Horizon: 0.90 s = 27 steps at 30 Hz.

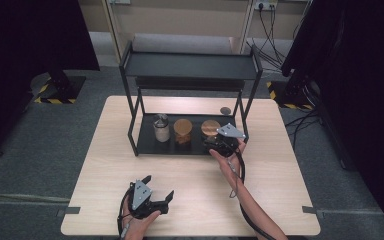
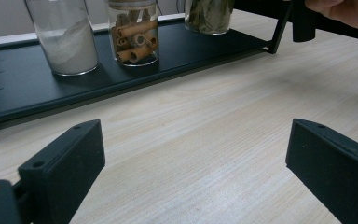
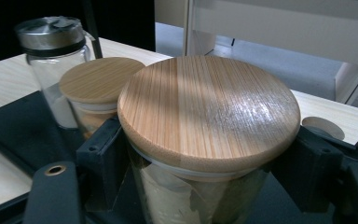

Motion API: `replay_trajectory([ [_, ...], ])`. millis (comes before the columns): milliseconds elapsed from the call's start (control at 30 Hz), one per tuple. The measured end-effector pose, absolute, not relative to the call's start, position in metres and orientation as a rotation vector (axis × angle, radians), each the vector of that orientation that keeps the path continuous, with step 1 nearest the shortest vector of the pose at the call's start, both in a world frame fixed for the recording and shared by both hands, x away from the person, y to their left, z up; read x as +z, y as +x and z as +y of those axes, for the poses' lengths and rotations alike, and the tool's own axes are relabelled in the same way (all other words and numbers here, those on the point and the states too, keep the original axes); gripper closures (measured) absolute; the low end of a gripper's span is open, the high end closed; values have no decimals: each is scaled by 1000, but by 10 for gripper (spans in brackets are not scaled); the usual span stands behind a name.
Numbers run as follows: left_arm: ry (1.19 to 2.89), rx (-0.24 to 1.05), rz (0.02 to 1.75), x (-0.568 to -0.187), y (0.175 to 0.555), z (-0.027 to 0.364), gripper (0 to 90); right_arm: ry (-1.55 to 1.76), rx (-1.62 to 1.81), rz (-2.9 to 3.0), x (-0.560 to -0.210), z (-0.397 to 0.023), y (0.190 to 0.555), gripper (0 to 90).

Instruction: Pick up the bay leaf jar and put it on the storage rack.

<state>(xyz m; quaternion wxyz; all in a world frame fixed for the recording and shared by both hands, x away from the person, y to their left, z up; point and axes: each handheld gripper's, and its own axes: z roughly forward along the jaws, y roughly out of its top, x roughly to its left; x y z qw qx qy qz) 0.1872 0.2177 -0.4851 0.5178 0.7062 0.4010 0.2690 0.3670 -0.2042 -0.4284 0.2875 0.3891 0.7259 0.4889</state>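
Bamboo caps the jar [image 3: 205,140] that the right gripper [image 1: 223,144] pinches, its jaws pressed on the glass just under the lid. That jar stands at the right end of the rack's bottom shelf [image 1: 147,142], beside a second wooden-lidded jar [image 1: 182,131] and a metal-capped jar [image 1: 161,128]. To lift it well, I judge the grip should stay firm and level, rise straight until the base clears the shelf lip, then draw out toward the person, away from the rack's post. The left gripper [image 1: 152,197] rests spread wide above the table [image 1: 280,165], holding nothing.
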Motion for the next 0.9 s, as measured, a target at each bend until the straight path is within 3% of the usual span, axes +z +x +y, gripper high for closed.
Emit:
replay_trajectory([
  [900, 1692, 642, 964, -485, 187, 218, 41, 1070, 1252, 1943, -439, -189, 387, 261],
])
